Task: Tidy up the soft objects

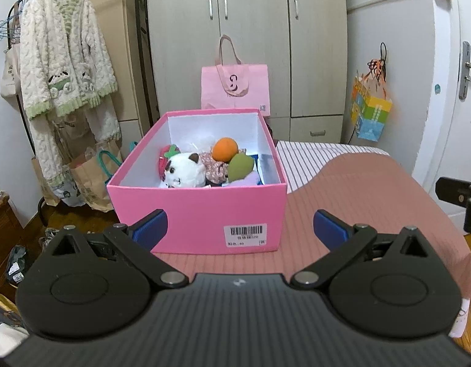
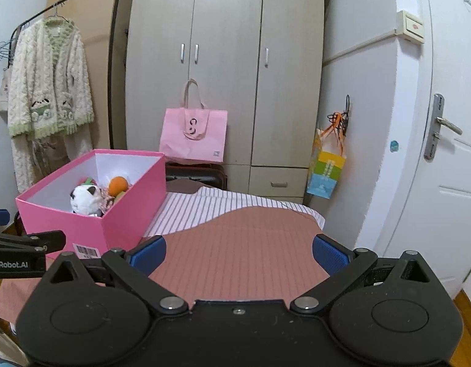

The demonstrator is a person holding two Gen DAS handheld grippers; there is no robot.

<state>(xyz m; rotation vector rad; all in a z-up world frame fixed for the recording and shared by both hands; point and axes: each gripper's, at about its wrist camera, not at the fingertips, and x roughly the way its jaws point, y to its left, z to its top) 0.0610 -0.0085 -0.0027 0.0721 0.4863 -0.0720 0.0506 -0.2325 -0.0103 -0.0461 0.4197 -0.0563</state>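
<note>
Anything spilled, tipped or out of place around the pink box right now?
Nothing stands out. The pink box sits upright on the mat, with the panda plush and orange plush inside. No toys lie loose on the mat. Both grippers are open and empty.

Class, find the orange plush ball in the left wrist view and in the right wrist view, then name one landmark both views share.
Left wrist view: orange plush ball sits near centre, inside the pink box.
Right wrist view: it lies left of centre, in the same box.
Shared landmark: pink tote bag against the wardrobe.
</note>
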